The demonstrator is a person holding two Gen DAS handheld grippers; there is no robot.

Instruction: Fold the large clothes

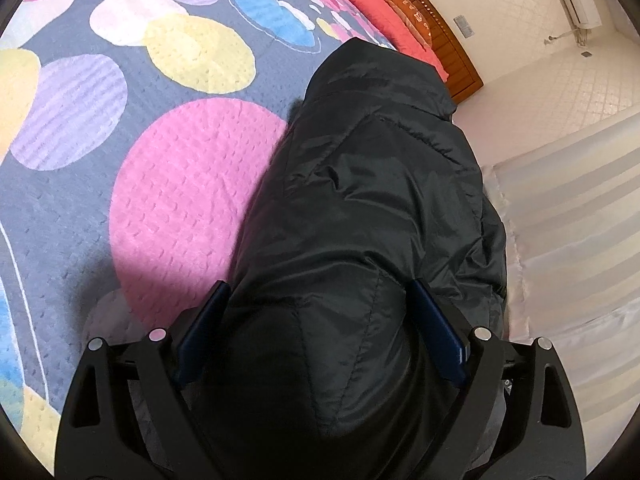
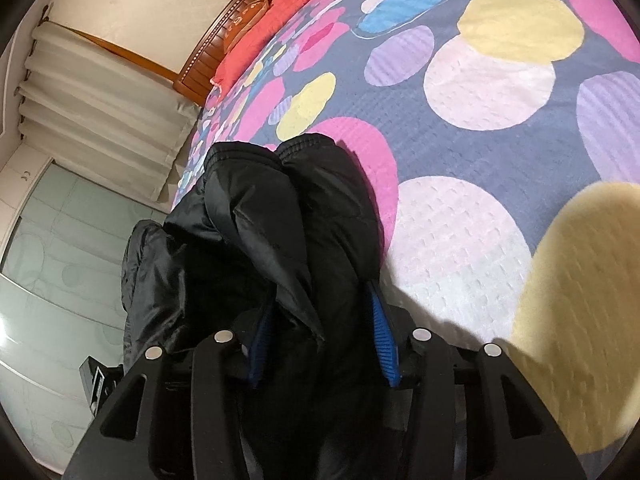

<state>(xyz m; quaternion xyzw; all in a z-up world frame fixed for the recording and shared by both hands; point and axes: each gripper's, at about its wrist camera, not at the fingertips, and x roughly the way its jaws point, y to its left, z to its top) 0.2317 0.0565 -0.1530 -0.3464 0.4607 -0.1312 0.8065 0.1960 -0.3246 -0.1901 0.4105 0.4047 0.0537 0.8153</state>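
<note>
Black padded fabric fills the space between the blue pads of the left gripper (image 1: pixel 320 320), whose jaws stand wide around a thick fold of the black puffer jacket (image 1: pixel 372 184); both pads seem to press on its sides. On the other side, the right gripper (image 2: pixel 324 320) stands at a narrower width and holds a bunch of the same jacket (image 2: pixel 256 220), with cloth hanging over one blue pad (image 2: pixel 382 332). The jacket lies along the edge of the bed, on a grey bedspread (image 1: pixel 100 208) with big pink, yellow, lilac and blue circles. Its hood points toward the wooden headboard (image 1: pixel 448 36), where red-orange pillows (image 1: pixel 384 16) rest. Pale striped curtains (image 2: pixel 100 120) hang beside the bed.
</note>
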